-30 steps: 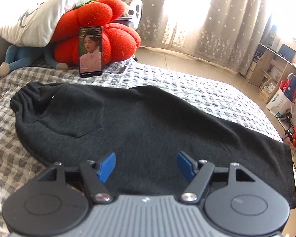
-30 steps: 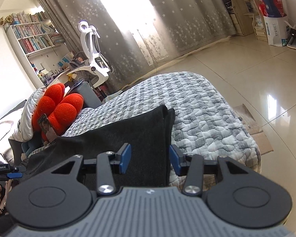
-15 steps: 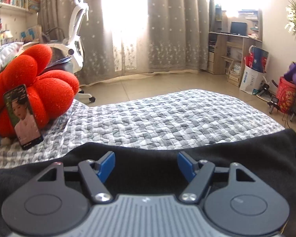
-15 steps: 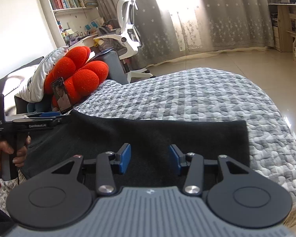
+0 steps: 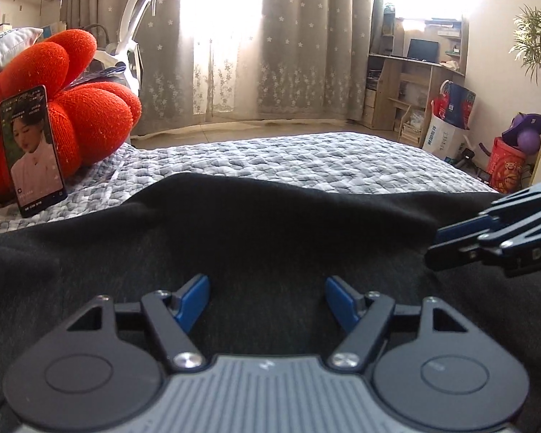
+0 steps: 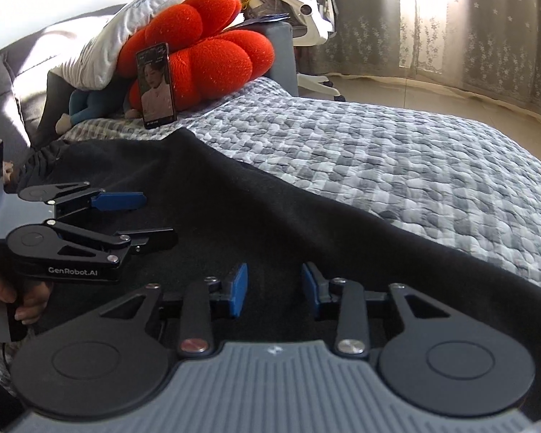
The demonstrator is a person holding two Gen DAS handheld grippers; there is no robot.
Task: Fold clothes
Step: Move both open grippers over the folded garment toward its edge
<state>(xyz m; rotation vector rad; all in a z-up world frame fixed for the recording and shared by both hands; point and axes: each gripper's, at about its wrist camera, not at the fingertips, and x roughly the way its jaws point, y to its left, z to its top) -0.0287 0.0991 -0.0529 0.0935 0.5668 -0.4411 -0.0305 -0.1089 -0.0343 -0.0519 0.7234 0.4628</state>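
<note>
A black garment (image 5: 270, 223) lies spread across the grey checked quilt (image 5: 306, 158), its far edge slightly humped. My left gripper (image 5: 267, 288) hovers low over the cloth, its blue pads wide apart and open, with nothing pinched. In the right wrist view the same garment (image 6: 270, 216) runs diagonally over the quilt (image 6: 396, 166). My right gripper (image 6: 275, 287) sits just above it. Its jaws are closing, with a gap still between the pads and only cloth beneath them. Each gripper shows in the other's view: the left gripper (image 6: 144, 218) held by a hand, the right gripper (image 5: 440, 243) at the right edge.
A phone (image 6: 155, 84) with a lit screen leans on a red plush cushion (image 6: 212, 54) beside a white pillow (image 6: 119, 43) at the bed's head. Beyond the bed are a white office chair (image 6: 317, 11), curtains (image 5: 306, 36), a desk (image 5: 414, 83), bags (image 5: 447, 119) and bare floor.
The right gripper swept left along the garment to the left gripper, and its pads came closer together. The left gripper sank nearer the cloth. The right gripper's tips entered the left wrist view.
</note>
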